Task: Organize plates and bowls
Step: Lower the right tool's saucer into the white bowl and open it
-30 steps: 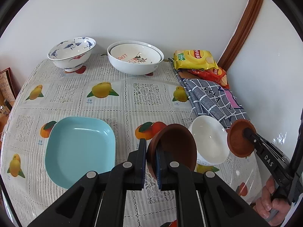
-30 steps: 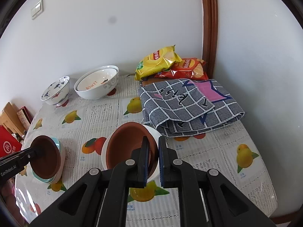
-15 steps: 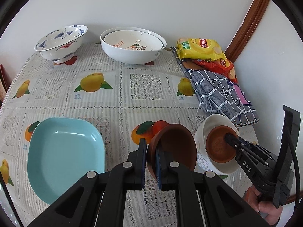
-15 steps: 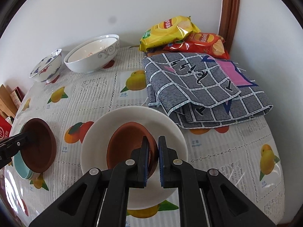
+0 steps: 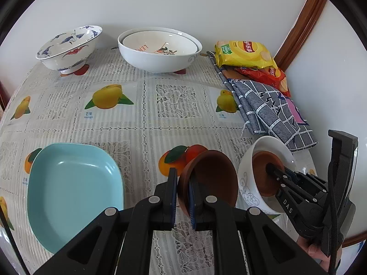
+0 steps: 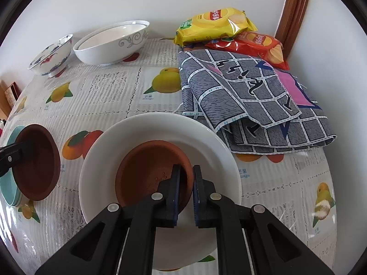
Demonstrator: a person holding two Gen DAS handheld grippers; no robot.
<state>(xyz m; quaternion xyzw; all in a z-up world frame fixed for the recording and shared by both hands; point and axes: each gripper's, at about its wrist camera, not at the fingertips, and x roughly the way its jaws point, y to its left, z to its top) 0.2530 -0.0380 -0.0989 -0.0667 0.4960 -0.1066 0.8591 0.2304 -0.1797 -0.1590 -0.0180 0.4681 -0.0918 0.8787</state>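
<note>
Right gripper pinches rim of a brown dish sitting inside the white bowl. Left of that bowl, left gripper clamps a second brown dish, tilted, beside the teal plate. Behind the bowl: nested white bowls, inner one partly hidden.

Your widest open stretch is the tablecloth across mid-frame in the left wrist view. Upper frame is blocked by the patterned bowl and nested white bowls by the wall. Upper right: chip bags on a folded cloth. Teal plate fills lower left. Lower right, the white bowl sits just beside the cloth; you have a narrow gap between it and the teal plate.
</note>
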